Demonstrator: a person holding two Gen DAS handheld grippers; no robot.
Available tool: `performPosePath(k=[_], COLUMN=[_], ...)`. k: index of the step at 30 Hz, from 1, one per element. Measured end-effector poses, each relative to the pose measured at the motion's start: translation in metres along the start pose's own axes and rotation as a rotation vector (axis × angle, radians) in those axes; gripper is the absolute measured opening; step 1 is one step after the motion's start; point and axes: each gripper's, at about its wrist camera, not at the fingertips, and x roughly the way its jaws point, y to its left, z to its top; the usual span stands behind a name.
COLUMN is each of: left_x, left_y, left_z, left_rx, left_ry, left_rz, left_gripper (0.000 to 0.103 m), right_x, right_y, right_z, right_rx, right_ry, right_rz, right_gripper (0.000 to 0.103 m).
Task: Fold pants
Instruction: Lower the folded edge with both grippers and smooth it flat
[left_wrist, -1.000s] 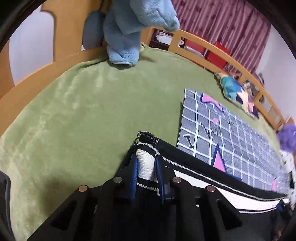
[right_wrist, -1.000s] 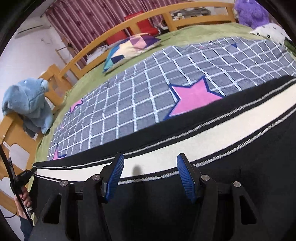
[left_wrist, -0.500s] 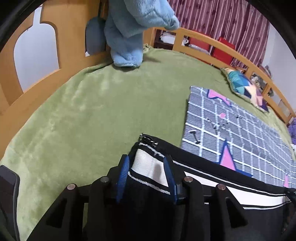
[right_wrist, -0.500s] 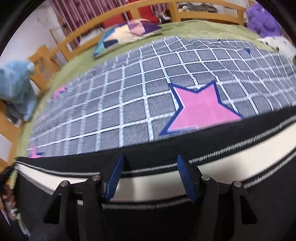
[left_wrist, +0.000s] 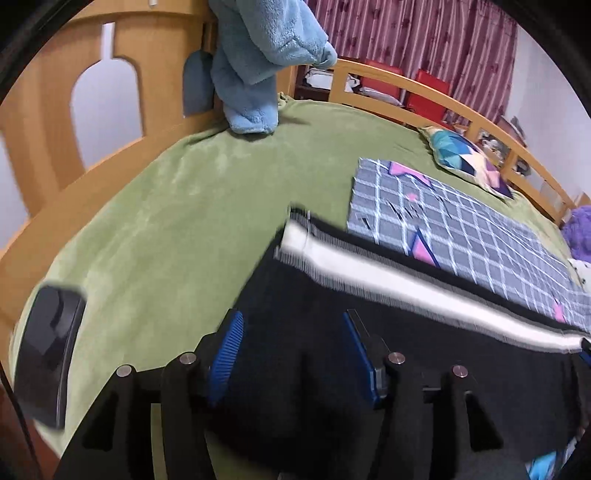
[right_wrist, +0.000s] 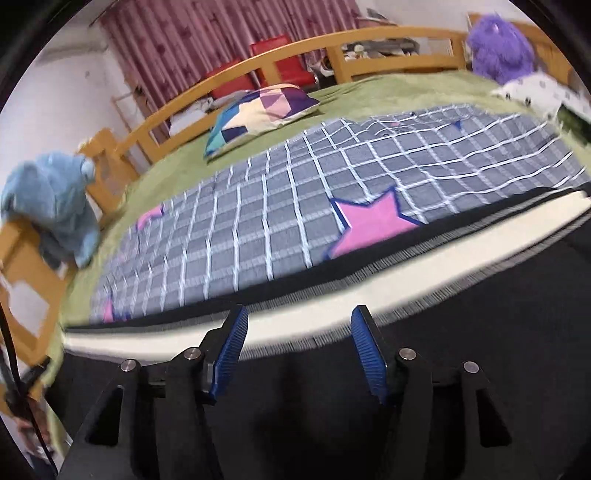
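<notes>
Bed (left_wrist: 155, 206), green plush cover, wooden rail round it. All positions below are relative to the bed.

Grey grid blanket (right_wrist: 280, 206) with pink stars is spread flat over the middle of the bed, running toward the far rail.

Black pants (left_wrist: 332, 295) with a white side stripe lie flat along the near edge of the bed; the stripe edge overlaps the near edge of the grid blanket. One end of the stripe stops on the green cover, toward the bed's corner post. Frames are motion-blurred along the stripe.

Blue plush toy (left_wrist: 258, 62) is draped on the corner post, its foot touching the cover. Patchwork pillow (right_wrist: 258, 114) sits by the far rail, just past the blanket. Purple plush (right_wrist: 502, 48) is at the far corner of the bed, with a white spotted cloth (right_wrist: 539, 92) in front of it.

Dark rounded device (left_wrist: 48, 350) is at the bed's near edge, well apart from the pants; can't tell what it is.

Left gripper (left_wrist: 293, 354): jaws apart, have just been opening. Pants fabric lies under and between them, pads not pressing on it. Nothing held.

Right gripper (right_wrist: 301, 350): jaws apart, over the black fabric just short of the white stripe. Pads not touching cloth sideways, nothing clamped.
</notes>
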Motion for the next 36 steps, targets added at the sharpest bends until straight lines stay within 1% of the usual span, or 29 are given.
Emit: performPosePath(k=[1, 3, 6, 9, 10, 11, 12, 14, 15, 16, 19, 20, 21, 22, 23, 24, 26, 28, 29, 30, 31, 32, 33, 35, 36], left_x=[-0.007, -0.018, -0.023, -0.016, -0.013, -0.007, -0.001, 0.007, 0.006, 0.002, 0.001, 0.001, -0.001, -0.005, -0.011, -0.019, -0.032, -0.033, -0.031, -0.024, -0.017, -0.009, 0.006, 0.032, 0.051], left_y=[0.004, 0.011, 0.021, 0.029, 0.032, 0.036, 0.039, 0.048, 0.054, 0.058, 0.060, 0.060, 0.058, 0.057, 0.054, 0.051, 0.036, 0.018, 0.010, -0.003, -0.012, -0.021, -0.033, -0.050, -0.057], left_z=[-0.010, -0.027, -0.042, -0.039, -0.036, -0.032, -0.031, -0.030, -0.031, -0.033, -0.038, -0.039, -0.038, -0.037, -0.035, -0.033, -0.025, -0.013, -0.007, 0.002, 0.008, 0.013, 0.018, 0.023, 0.024], left_rx=[-0.008, -0.022, -0.055, -0.090, -0.101, -0.116, -0.128, -0.155, -0.174, -0.179, -0.167, -0.163, -0.157, -0.150, -0.141, -0.121, -0.047, 0.020, 0.040, 0.061, 0.070, 0.078, 0.090, 0.113, 0.132], left_ry=[0.001, 0.004, 0.002, -0.013, -0.018, -0.013, -0.005, 0.023, 0.022, 0.017, 0.033, 0.038, 0.047, 0.046, 0.031, -0.001, -0.073, -0.094, -0.094, -0.089, -0.082, -0.074, -0.048, 0.001, 0.033], left_rz=[0.000, 0.008, 0.018, 0.049, 0.075, 0.118, 0.127, 0.103, 0.075, 0.054, 0.050, 0.056, 0.074, 0.104, 0.125, 0.149, 0.172, 0.122, 0.085, 0.030, -0.009, -0.042, -0.074, -0.101, -0.109], left_gripper=[0.053, 0.053, 0.053, 0.052, 0.050, 0.040, 0.018, 0.015, 0.013, 0.013, 0.014, 0.019, 0.025, 0.030, 0.038, 0.042, 0.043, 0.043, 0.043, 0.043, 0.043, 0.043, 0.043, 0.043, 0.043], right_x=[-0.002, -0.008, -0.020, -0.032, -0.034, -0.037, -0.039, -0.040, -0.041, -0.042, -0.049, -0.052, -0.054, -0.056, -0.057, -0.057, -0.050, -0.036, -0.032, -0.030, -0.030, -0.033, -0.036, -0.045, -0.048], right_y=[0.000, -0.005, -0.008, -0.006, -0.004, -0.004, -0.005, -0.006, -0.007, -0.008, -0.008, -0.007, -0.007, -0.005, -0.002, 0.001, 0.006, 0.011, 0.015, 0.021, 0.024, 0.026, 0.024, 0.020, 0.019], right_z=[-0.008, -0.026, -0.051, -0.066, -0.069, -0.073, -0.076, -0.080, -0.085, -0.088, -0.094, -0.096, -0.096, -0.098, -0.100, -0.102, -0.105, -0.110, -0.112, -0.113, -0.114, -0.115, -0.117, -0.121, -0.122], right_rx=[-0.002, 0.019, 0.029, 0.025, 0.025, 0.032, 0.044, 0.061, 0.068, 0.070, 0.073, 0.072, 0.070, 0.062, 0.048, 0.031, 0.005, -0.031, -0.057, -0.091, -0.112, -0.118, -0.107, -0.086, -0.083], right_ry=[0.012, 0.043, 0.061, 0.048, 0.046, 0.047, 0.047, 0.048, 0.057, 0.060, 0.049, 0.042, 0.034, 0.023, 0.016, 0.017, 0.041, 0.081, 0.082, 0.077, 0.074, 0.069, 0.064, 0.053, 0.046], right_rz=[-0.010, -0.004, 0.006, 0.006, 0.007, 0.007, 0.010, 0.020, 0.015, 0.008, -0.003, -0.002, -0.001, -0.003, -0.004, -0.008, -0.025, -0.062, -0.083, -0.108, -0.117, -0.106, -0.085, -0.055, -0.050], right_gripper=[0.058, 0.058, 0.058, 0.058, 0.058, 0.058, 0.058, 0.058, 0.058, 0.058, 0.058, 0.058, 0.058, 0.058, 0.058, 0.058, 0.058, 0.058, 0.058, 0.058, 0.058, 0.058, 0.058, 0.058, 0.058])
